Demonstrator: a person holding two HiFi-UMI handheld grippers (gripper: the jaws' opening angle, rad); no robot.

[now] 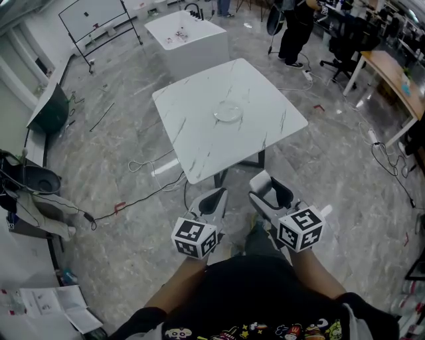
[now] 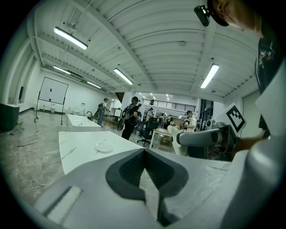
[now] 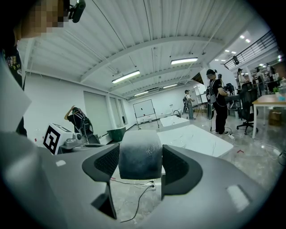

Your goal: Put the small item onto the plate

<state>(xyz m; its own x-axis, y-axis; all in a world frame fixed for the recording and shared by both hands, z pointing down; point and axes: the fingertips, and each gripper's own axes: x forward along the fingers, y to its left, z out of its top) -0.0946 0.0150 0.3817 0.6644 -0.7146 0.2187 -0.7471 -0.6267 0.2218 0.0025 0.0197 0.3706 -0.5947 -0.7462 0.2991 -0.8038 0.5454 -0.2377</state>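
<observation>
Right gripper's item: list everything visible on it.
The small item is a dark grey block with a rounded top and a pale, frosted-looking sheen over its upper part; the material is unclear. It sits upright, clamped on both sides by the pads of the right gripper, which is shut on it. It is held in the air over the floor, short of the white table and away from the plate. Nothing else touches it.

A white marble table [image 1: 192, 126] stands before a white counter [image 1: 189, 46], a whiteboard [image 1: 93, 14] far left.
</observation>
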